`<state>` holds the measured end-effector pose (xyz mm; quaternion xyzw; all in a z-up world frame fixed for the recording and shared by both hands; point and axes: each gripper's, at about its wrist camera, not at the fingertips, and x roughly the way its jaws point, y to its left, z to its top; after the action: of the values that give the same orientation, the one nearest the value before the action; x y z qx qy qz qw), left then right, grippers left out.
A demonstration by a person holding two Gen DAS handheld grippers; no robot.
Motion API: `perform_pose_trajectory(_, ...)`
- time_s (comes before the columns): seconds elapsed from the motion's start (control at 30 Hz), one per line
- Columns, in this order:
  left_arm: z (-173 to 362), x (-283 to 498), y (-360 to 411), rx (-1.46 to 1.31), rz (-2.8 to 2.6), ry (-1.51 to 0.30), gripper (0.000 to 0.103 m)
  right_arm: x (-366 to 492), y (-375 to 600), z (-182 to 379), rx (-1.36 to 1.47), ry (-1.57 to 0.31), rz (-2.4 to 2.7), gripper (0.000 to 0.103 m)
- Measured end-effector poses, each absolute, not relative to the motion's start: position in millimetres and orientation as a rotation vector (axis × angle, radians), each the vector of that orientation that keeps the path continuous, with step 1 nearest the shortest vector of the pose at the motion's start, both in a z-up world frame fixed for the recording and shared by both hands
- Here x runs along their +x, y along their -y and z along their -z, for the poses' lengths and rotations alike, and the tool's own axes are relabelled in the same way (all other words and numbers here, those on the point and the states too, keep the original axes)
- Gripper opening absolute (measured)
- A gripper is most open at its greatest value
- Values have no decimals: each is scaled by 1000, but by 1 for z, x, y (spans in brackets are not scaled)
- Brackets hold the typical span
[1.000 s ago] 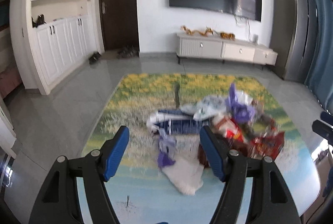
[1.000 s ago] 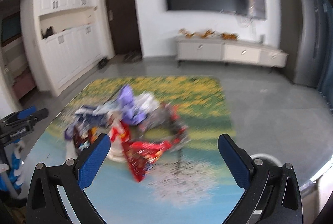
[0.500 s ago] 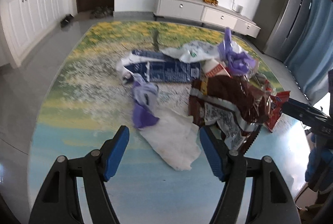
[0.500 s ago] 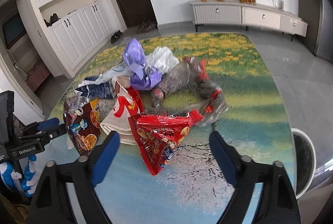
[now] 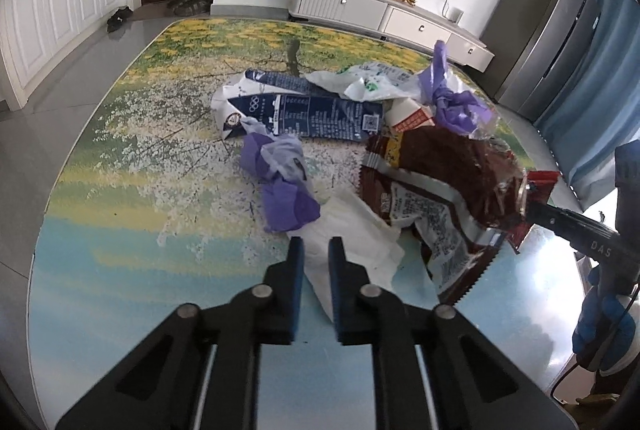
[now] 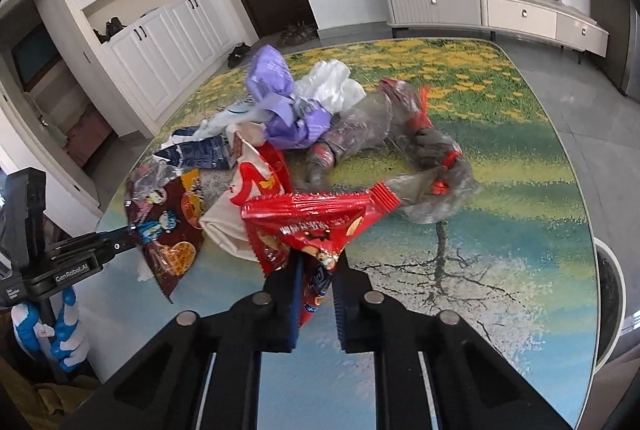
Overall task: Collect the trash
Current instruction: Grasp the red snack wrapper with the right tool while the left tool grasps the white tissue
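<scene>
A heap of trash lies on the glass table (image 5: 120, 270) with its landscape print. My left gripper (image 5: 316, 242) is closing, with the near edge of a white tissue (image 5: 352, 234) pinched between its blue pads. A purple wrapper (image 5: 280, 182), a dark blue carton (image 5: 304, 112) and a brown snack bag (image 5: 440, 166) lie just beyond it. My right gripper (image 6: 318, 258) is also closing, and its pads press the lower corner of a red snack packet (image 6: 312, 218). Behind that packet lie a purple bag (image 6: 276, 98) and crumpled clear plastic (image 6: 400, 134).
A white bin (image 6: 612, 294) stands on the floor past the table's right edge. A low TV cabinet (image 5: 380, 14) lines the far wall, and white cupboards (image 5: 48, 10) stand at the left. A blue-gloved hand (image 5: 600, 326) holds the right gripper's handle.
Both grippers came down toward the trash heap, then went from wide open to nearly shut. The left closed onto the white tissue, the right onto the red snack packet.
</scene>
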<state>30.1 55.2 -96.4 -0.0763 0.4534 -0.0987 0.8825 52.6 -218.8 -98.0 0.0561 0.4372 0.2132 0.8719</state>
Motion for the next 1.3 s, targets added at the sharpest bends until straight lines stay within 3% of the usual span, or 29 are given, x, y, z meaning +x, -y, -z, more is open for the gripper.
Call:
perform_pose_trajectory(0.2, 82, 19, -60, -166, 201, -912, 5, 39, 218, 82, 114, -872, -473, 9)
perform_pose_trajectory(0.47, 76, 6, -56, -169, 227, -906, 7, 22, 220, 67, 106, -828, -486, 9)
perform_pose_trajectory(0.5, 77, 6, -56, -177, 231, -909, 10, 20, 219, 66, 105, -826, -486, 9)
perform_pose_trajectory(0.6, 80, 6, -59, -218, 224, -917, 39, 18, 222, 65, 107, -821, -487, 9)
perform_pose_trajectory(0.63, 80, 7, -61, -233, 221, -915, 41, 17, 222, 65, 107, -821, -487, 9)
perform_pose_trajectory(1.13, 99, 25, -41, -193, 211, -975, 40, 17, 229, 66, 118, -812, -472, 9)
perform_pose_trajectory(1.23, 103, 23, -35, -152, 198, -981, 21, 18, 231, 67, 123, -812, -469, 9)
perform_pose_trajectory(1.3, 104, 23, -35, -139, 197, -983, 14, 17, 231, 66, 123, -812, -469, 9)
